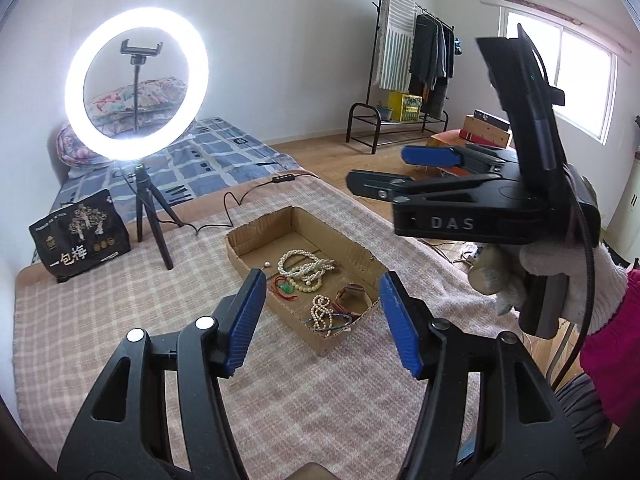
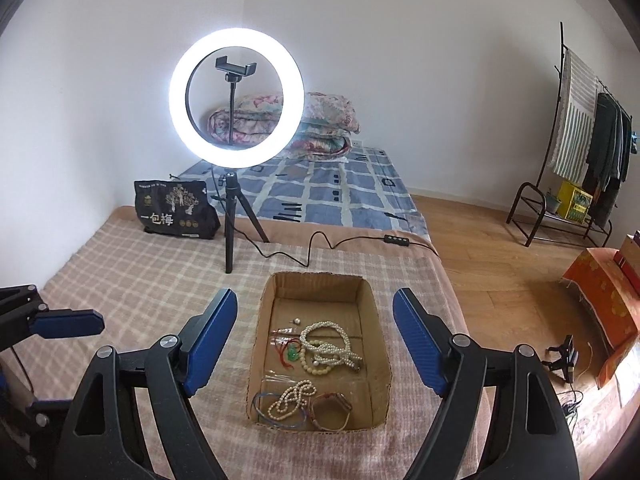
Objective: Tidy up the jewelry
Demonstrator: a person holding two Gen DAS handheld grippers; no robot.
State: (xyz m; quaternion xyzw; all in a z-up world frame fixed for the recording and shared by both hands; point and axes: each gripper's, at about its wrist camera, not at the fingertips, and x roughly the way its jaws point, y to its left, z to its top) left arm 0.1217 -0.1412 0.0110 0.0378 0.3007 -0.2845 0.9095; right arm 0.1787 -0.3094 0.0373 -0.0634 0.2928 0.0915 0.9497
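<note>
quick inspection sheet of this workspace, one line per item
surface: checked blanket over a bed, flat
job's things: cardboard box holding pearl necklaces, a green pendant, bracelets
clutter: black printed bag, ring light on a tripod
grippers: left gripper and right gripper both open, empty, above the box
cables: ring light cable trails across the blanket
surroundings: clothes rack, window, wooden floor

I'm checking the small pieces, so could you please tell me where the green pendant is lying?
In the right wrist view, the green pendant lies inside the cardboard box, on its left side, just left of the long pearl necklace and above the smaller pearl strand.
</note>
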